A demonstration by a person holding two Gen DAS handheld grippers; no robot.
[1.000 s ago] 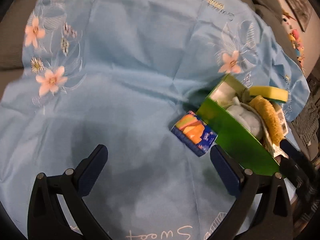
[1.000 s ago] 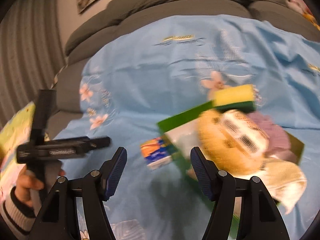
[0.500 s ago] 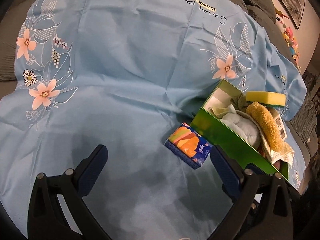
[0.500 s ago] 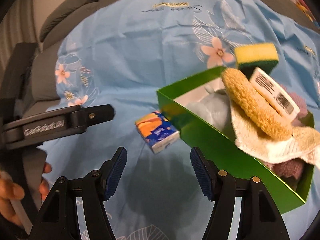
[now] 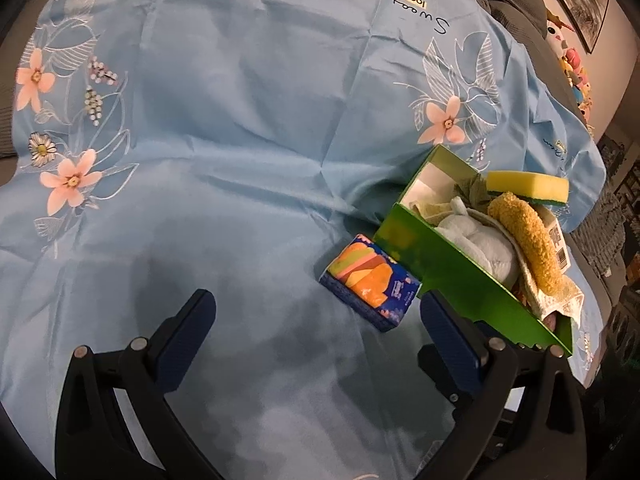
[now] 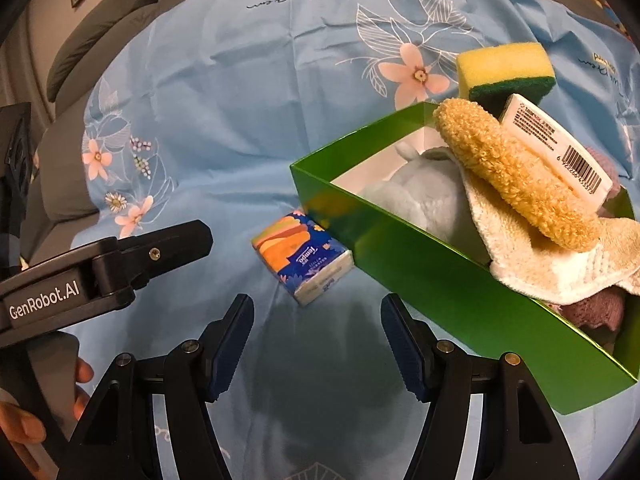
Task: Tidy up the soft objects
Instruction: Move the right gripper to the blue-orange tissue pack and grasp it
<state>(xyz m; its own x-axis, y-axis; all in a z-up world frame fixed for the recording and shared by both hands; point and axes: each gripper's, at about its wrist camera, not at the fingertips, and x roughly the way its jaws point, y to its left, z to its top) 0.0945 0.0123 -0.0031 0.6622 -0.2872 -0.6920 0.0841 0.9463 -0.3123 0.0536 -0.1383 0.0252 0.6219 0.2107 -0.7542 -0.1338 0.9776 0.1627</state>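
Both grippers stand with jaws apart and nothing between them. One tissue pack (image 6: 303, 257) lies on the blue cloth (image 6: 224, 128) just ahead of the right gripper (image 6: 316, 344) fingers, touching the green box (image 6: 440, 292); it sits ahead and right of the left gripper (image 5: 316, 344).

The left gripper (image 5: 316, 314) is tilting downward with its jaws standing wide apart and nothing between them. The right gripper (image 6: 316, 322) is angling down too, jaws parted and empty. A hand (image 6: 28, 412) is gripping the left gripper's handle, fingers curled.
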